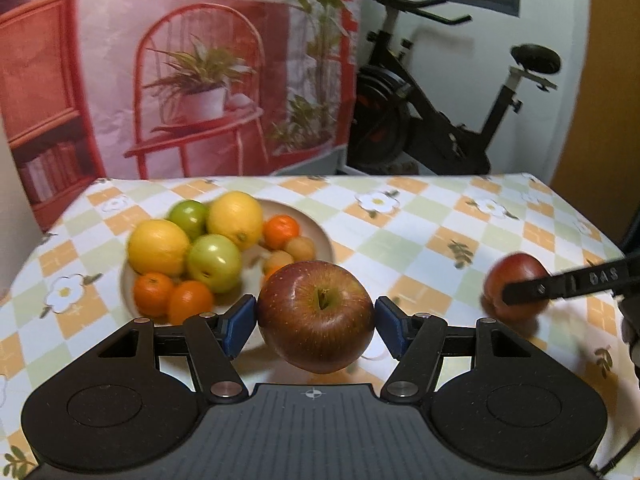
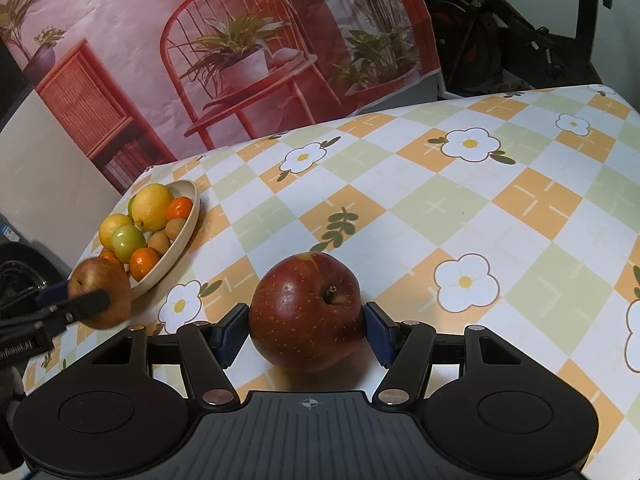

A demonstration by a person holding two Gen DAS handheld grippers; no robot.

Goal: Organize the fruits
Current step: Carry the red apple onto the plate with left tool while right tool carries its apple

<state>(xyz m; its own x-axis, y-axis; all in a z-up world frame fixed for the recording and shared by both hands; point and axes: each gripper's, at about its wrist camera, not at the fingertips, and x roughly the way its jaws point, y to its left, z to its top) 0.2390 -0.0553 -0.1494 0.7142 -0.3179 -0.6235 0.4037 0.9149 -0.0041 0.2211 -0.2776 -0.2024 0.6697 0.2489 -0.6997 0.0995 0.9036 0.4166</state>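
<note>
My left gripper (image 1: 316, 322) is shut on a red apple (image 1: 316, 316) and holds it above the table, just in front of the beige fruit bowl (image 1: 318, 236). The bowl holds lemons, green apples, oranges and small brown fruits. My right gripper (image 2: 306, 330) is shut on a second red apple (image 2: 306, 312), which rests on or just above the tablecloth. The right gripper's finger (image 1: 560, 286) and its apple (image 1: 516, 284) show at the right of the left wrist view. The left gripper with its apple (image 2: 100, 296) shows beside the bowl (image 2: 188, 224) in the right wrist view.
The table carries a checked flower-pattern cloth (image 2: 460, 200). A printed backdrop (image 1: 180, 60) hangs behind the table's far edge. An exercise bike (image 1: 440, 100) stands behind the table at the right.
</note>
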